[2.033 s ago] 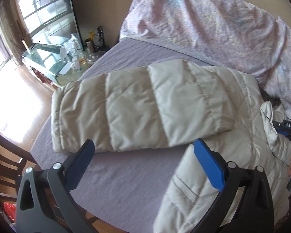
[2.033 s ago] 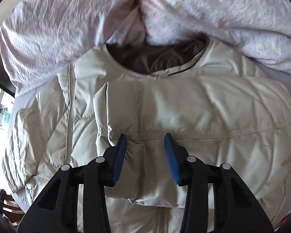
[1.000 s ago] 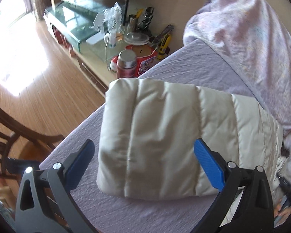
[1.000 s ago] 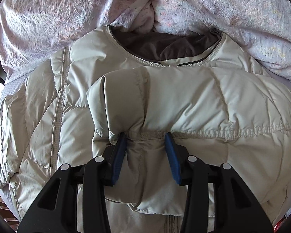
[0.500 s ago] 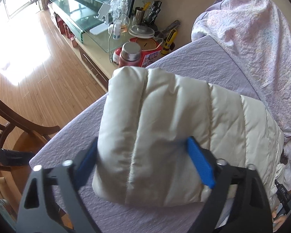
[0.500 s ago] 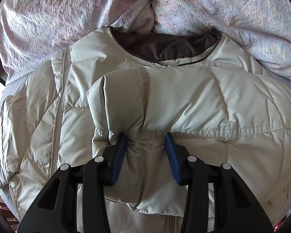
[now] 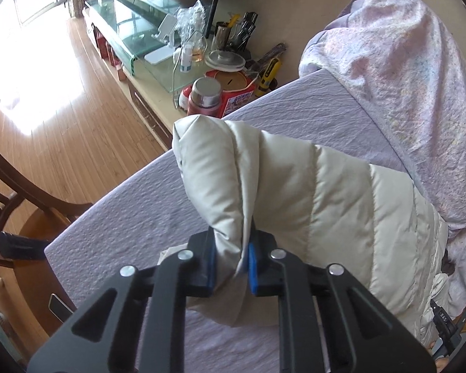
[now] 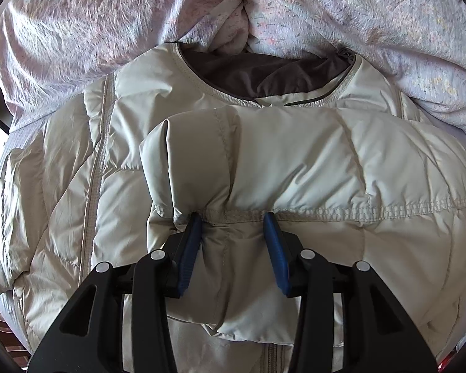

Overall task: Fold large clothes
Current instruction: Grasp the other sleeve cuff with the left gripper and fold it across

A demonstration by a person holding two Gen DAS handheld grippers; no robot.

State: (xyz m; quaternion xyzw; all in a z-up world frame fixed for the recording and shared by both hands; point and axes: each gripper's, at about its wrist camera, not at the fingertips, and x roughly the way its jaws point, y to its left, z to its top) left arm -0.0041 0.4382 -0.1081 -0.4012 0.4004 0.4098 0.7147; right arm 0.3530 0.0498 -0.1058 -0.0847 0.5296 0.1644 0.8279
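Observation:
A cream quilted puffer jacket [image 8: 108,161] lies on a purple bed sheet [image 7: 146,211], its dark-lined collar [image 8: 264,74] toward the bedding. My left gripper [image 7: 231,264] is shut on the cuff end of the left sleeve [image 7: 264,180] and holds it bunched just above the sheet. My right gripper [image 8: 233,230] is shut on the cuff of the right sleeve [image 8: 326,161], which lies folded across the jacket's chest. The right gripper's blue pads [image 8: 191,242] press into the fabric below the seam.
A crumpled pink floral duvet [image 8: 108,21] lies behind the jacket, also in the left wrist view [image 7: 404,46]. Left of the bed are a cluttered low cabinet with a flask [image 7: 206,96], a glass stand [image 7: 133,25], wooden floor and a wooden chair [image 7: 9,186].
My left gripper moved onto the left sleeve's cuff end, closed on it and bunched it up. My right gripper has stayed shut on the right sleeve cuff.

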